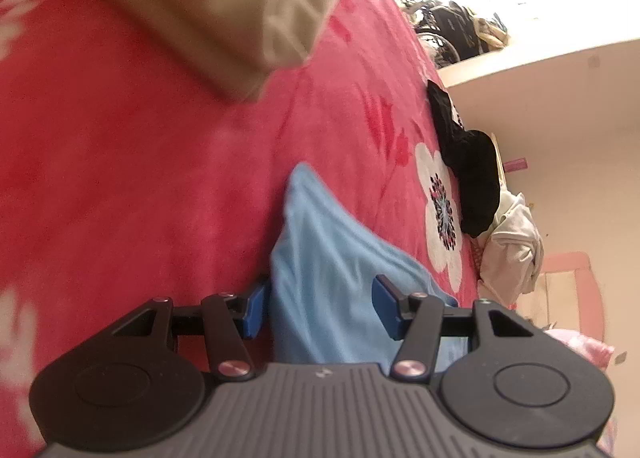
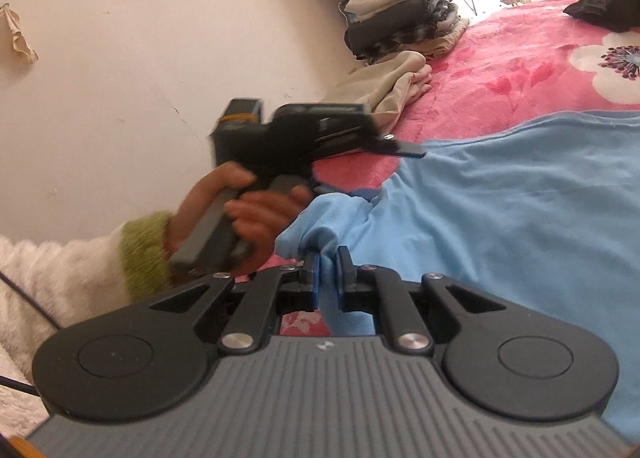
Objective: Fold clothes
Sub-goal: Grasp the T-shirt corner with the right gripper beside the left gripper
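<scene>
Right wrist view shows my right gripper (image 2: pixel 328 278) pinched on a bunched edge of the blue garment (image 2: pixel 500 218) lying on the pink blanket (image 2: pixel 500 70), while my left gripper (image 1: pixel 318 308), half-open and empty-handed, must next clamp another edge before folding.

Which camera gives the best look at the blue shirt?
The right wrist view: the blue shirt spreads wide there, pinched by the right gripper. The left wrist view shows only a bunched part.
</scene>
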A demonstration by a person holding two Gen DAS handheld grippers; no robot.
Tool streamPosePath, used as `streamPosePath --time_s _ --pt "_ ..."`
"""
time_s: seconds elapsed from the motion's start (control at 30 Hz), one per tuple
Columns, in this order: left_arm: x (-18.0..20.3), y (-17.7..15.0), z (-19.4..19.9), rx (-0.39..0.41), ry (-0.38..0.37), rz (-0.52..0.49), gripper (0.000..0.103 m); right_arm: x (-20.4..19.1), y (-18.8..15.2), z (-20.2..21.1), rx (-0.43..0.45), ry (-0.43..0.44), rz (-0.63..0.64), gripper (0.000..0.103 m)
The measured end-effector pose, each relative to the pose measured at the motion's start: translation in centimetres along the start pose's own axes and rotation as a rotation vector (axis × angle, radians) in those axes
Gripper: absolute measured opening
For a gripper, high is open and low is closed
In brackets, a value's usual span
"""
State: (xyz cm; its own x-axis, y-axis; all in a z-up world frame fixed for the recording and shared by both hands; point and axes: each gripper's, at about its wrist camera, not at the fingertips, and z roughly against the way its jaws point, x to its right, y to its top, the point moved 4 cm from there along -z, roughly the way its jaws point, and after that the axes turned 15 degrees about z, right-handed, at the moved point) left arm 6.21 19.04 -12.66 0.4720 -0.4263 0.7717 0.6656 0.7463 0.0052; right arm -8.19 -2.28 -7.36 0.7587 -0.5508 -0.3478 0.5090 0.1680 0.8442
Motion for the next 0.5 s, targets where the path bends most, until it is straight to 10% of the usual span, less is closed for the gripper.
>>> streamPosePath --time_s 0.17,0.23,0.5 --pt "1.2 0.7 -1.5 0.018 0.011 -0.044 0.038 0.2 0.0 0.6 0.019 0.0 -0.016 0.006" --pt "1.4 0.6 -1.8 0.017 0.013 -0.045 0.008 0.4 0.1 1.1 0.032 -0.003 -0.032 0.006" --pt "6.6 -1.8 -1.4 0.037 -0.038 -0.131 0.007 2.0 0.3 5.1 0.116 -0.053 -0.13 0.006"
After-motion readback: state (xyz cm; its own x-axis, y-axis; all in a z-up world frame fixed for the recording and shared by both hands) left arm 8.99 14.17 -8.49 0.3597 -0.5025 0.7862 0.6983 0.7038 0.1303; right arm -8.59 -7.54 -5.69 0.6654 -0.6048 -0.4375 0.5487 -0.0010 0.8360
